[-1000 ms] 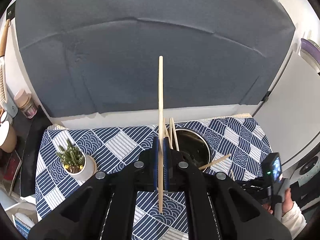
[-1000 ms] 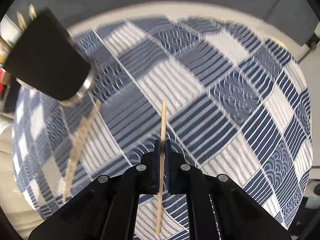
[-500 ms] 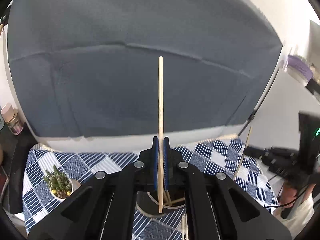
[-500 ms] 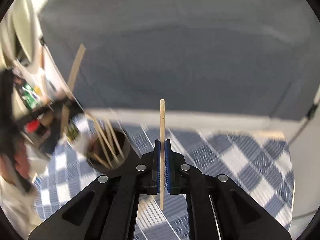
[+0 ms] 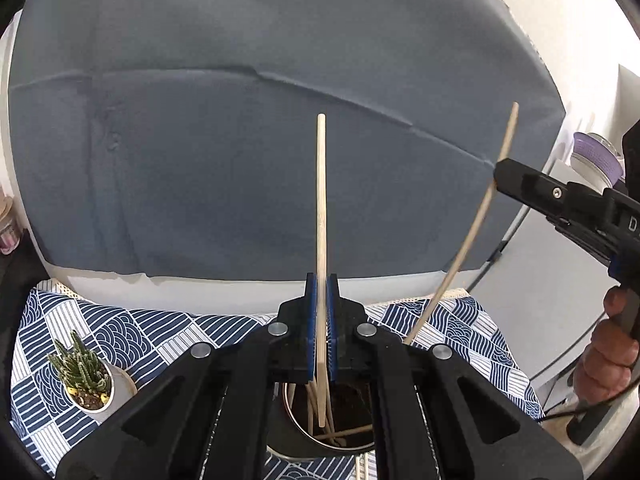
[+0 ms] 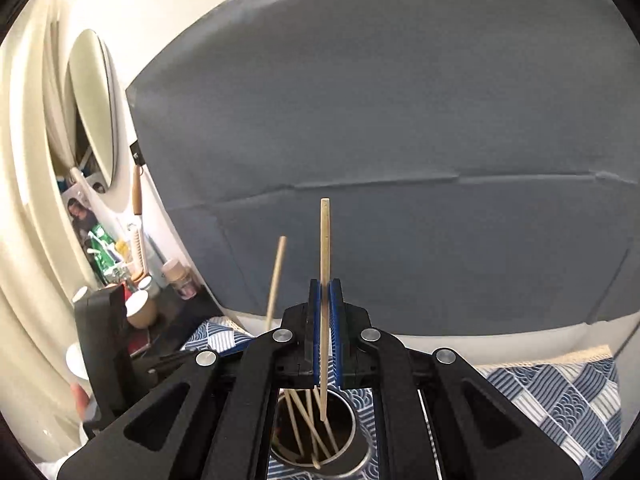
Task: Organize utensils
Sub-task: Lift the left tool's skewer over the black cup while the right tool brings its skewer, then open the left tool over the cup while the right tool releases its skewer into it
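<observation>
Wooden chopsticks are the work at this moment; the left gripper (image 5: 320, 328) is clamped on one chopstick (image 5: 321, 216), held upright with its lower tip hanging inside the mouth of the dark metal holder (image 5: 298, 438), and the right gripper (image 6: 325, 332) is clamped on a second chopstick (image 6: 325, 280), its tip likewise just within the holder (image 6: 356, 424), where several sticks already lean crossed.

The step in hand looks to be the drop, and it wants care; each stick should stay close to vertical and go a little deeper before the jaws part, so that it slides down among the others rather than tipping over the rim; releasing one side at a time would keep the two tools from knocking together, since in the left view the right gripper's chopstick (image 5: 476, 224) slants in close.

Half a second ago the right gripper stood off to one side of the holder with its stick over the patterned cloth (image 6: 560, 392); now it is above the opening. The left stick's tip, then at the rim, now sits lower inside; the small potted cactus (image 5: 82, 372) keeps its place.
</observation>
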The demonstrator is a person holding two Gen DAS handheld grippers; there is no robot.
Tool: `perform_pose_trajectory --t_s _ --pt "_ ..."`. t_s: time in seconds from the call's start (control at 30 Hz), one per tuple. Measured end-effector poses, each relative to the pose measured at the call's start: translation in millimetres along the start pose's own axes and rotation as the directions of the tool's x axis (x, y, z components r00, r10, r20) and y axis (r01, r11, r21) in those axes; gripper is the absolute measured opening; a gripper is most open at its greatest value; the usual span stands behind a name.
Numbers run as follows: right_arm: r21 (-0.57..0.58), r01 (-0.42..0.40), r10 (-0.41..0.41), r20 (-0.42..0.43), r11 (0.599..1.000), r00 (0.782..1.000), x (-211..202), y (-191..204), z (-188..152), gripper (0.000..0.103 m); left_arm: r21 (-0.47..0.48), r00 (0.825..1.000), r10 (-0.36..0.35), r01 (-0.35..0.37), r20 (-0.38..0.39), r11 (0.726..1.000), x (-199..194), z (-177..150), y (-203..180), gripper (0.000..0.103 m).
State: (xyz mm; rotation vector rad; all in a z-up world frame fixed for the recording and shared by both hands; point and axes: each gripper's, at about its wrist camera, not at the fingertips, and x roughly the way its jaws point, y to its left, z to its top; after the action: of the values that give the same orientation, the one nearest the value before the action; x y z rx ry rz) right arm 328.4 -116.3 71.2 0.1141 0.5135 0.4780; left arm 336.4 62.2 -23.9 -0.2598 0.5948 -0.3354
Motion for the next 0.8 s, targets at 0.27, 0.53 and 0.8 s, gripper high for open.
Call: perform_pose_trajectory --t_s 0.27,0.53,0.8 --pt "-0.011 0.006 -0.007 -0.074 1.0 0.997 22 -1 -35 0.005 0.02 0.999 -0.028 0.028 0.035 0.999 4 -18 3 0.005" --pt "-0.025 0.038 -0.04 -0.119 0.999 0.992 21 -7 -54 0.008 0.048 0.998 -0.042 0.04 0.038 0.998 1 -38 1 0.005" --pt "0.006 0.058 -0.057 -0.09 0.998 0.994 -3 -22 -61 0.063 0.08 1.0 0.006 -0.005 -0.007 0.997 -28 -59 2 0.039"
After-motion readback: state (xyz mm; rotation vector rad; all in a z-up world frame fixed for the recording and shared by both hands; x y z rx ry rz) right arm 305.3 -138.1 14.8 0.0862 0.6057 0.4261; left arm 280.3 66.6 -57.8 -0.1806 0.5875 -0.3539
